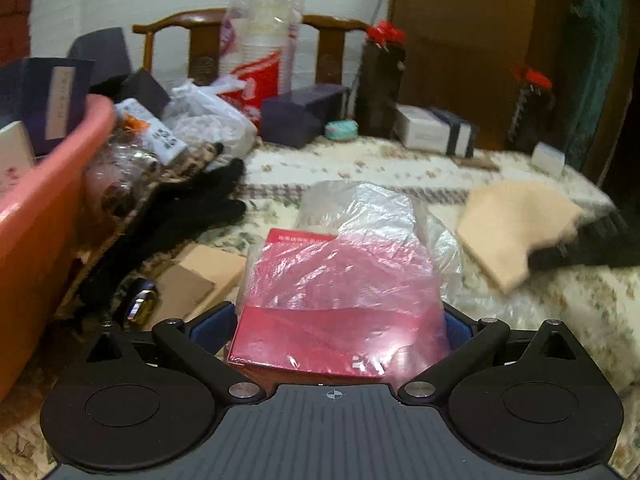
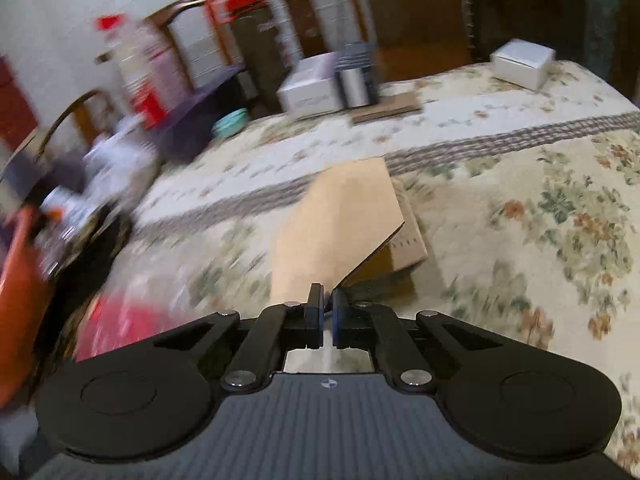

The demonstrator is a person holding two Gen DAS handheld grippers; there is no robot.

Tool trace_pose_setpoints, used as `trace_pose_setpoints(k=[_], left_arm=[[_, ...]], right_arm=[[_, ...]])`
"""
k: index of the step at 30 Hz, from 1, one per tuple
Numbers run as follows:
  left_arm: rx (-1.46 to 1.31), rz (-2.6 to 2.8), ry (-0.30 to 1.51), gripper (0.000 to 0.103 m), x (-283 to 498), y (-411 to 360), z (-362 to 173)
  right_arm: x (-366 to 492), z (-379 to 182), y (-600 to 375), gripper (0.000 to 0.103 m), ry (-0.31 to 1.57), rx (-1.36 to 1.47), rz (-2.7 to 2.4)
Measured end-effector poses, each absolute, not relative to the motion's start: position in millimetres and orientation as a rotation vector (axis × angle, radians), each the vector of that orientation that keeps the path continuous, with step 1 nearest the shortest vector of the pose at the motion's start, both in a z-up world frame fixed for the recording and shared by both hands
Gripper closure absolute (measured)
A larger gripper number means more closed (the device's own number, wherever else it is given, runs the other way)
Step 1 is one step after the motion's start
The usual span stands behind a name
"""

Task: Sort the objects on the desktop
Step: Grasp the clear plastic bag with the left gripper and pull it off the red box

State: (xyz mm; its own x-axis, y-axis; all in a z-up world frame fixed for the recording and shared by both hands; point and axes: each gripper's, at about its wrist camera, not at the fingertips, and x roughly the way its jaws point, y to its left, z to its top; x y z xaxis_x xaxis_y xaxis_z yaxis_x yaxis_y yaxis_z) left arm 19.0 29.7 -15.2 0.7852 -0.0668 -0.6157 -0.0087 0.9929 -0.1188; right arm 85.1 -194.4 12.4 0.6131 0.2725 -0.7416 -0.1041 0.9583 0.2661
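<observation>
Your left gripper is standing with its jaws spread as wide as they go, one blue pad on each side of the red box. The box is sitting in a clear bag on the flowered cloth. Whether the pads are pressing on the box or only flanking it, you cannot tell from this view.

Going left to right in the left wrist view: the pink tub is filling the left edge, with a dark book and a white item standing inside it. Just beside the tub a black glove is lying over a pile of bottles and small packs. A flat brown card is lying between the glove and the red box. Behind, a sleeve of cups is standing upright against a wooden chair, and a dark box and a teal round thing are sitting near it. A white box is resting further right.

Your right gripper is clamping its jaws together on the near edge of the tan card, which is lifting off the cloth at a tilt. A small brown box is lying beneath and just behind it. The right wrist view is heavily blurred on its left side; the red box is showing there only as a smear. A white cube is sitting at the far right corner.
</observation>
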Motion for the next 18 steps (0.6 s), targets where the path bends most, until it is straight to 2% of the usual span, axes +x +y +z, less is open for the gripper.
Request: trace_pose_setpoints(k=[1,5,12,13,15,16,18], left_arm=[[-0.135,-0.031,0.654,0.000,17.1,32.9,-12.2],[-0.199,-0.022,0.635,0.023,13.8,44.3,-3.9],[-0.260,-0.016,0.649,0.047,15.5,62.1,2.3],[-0.262,-0.021,0.654,0.046,15.6,63.7,2.5],[-0.259,-0.028,0.668,0.026,16.4,64.2,2.9],[-0.236,-0.012,0.684,0.011,17.4,62.0,1.9],[-0.179,0.028,0.665,0.009,16.5,55.8,-0.7]], right_arm=[[74.5,16.2,-191.0,0.100,0.879,0.179,0.240],[27.5,34.2,-181.9,0.102,0.822,0.105,0.296],[3.9,38.5,-170.6,0.102,0.798,0.074,0.331],[7.7,36.0,-170.0,0.102,0.818,0.102,0.355],[13.6,32.2,-164.2,0.102,0.841,0.130,0.396],[16.7,30.9,-159.4,0.102,0.846,0.131,0.395],[22.2,28.0,-149.4,0.102,0.861,0.136,0.429]])
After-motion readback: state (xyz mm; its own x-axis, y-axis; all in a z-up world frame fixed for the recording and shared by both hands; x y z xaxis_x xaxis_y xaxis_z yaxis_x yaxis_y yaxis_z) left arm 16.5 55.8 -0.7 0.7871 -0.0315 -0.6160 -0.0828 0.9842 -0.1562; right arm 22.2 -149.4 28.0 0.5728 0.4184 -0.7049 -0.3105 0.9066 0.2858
